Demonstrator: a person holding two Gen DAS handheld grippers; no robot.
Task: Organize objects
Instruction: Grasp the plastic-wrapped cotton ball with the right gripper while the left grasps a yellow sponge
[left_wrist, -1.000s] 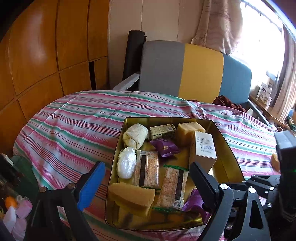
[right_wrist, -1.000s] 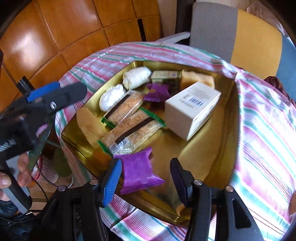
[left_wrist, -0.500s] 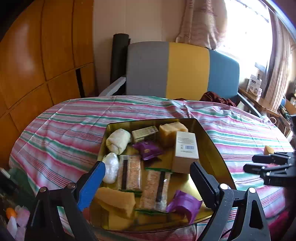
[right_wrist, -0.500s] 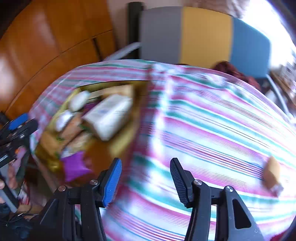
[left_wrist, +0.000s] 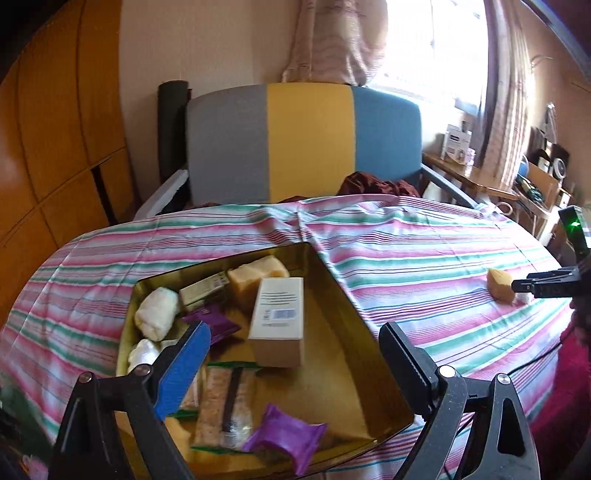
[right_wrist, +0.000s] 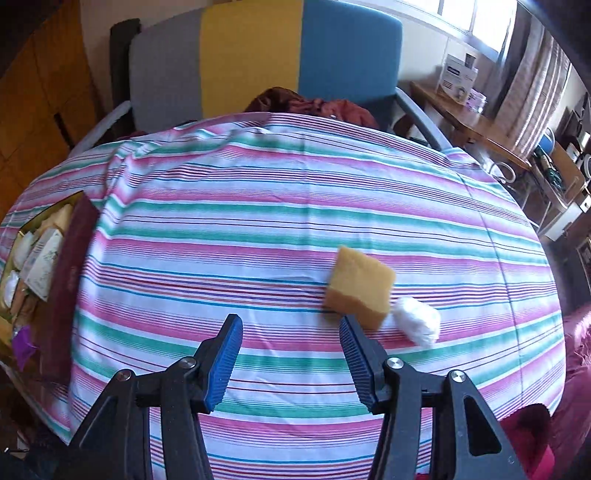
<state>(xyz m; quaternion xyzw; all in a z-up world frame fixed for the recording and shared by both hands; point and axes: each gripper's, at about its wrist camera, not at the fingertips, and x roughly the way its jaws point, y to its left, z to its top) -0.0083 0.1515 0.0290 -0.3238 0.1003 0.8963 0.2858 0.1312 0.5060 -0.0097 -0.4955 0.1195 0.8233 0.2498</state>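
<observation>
Right gripper (right_wrist: 290, 345), jaws wide and holding nothing, sits low middle beside the yellow-brown sponge block (right_wrist: 358, 286); left gripper (left_wrist: 293, 352) gapes over the gold tin box (left_wrist: 373, 354).

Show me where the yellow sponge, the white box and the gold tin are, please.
yellow sponge (right_wrist: 358, 286): right wrist view, middle of its top face.
white box (left_wrist: 279, 317): left wrist view, on its printed top face.
gold tin (left_wrist: 354, 332): left wrist view, inner right wall.

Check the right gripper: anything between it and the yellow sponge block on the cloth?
Nothing visible. The right gripper is open just short of the yellow sponge block, which lies off its right finger with only bare striped tablecloth between. A white wrapped item sits beside the block, on its far right.
</observation>
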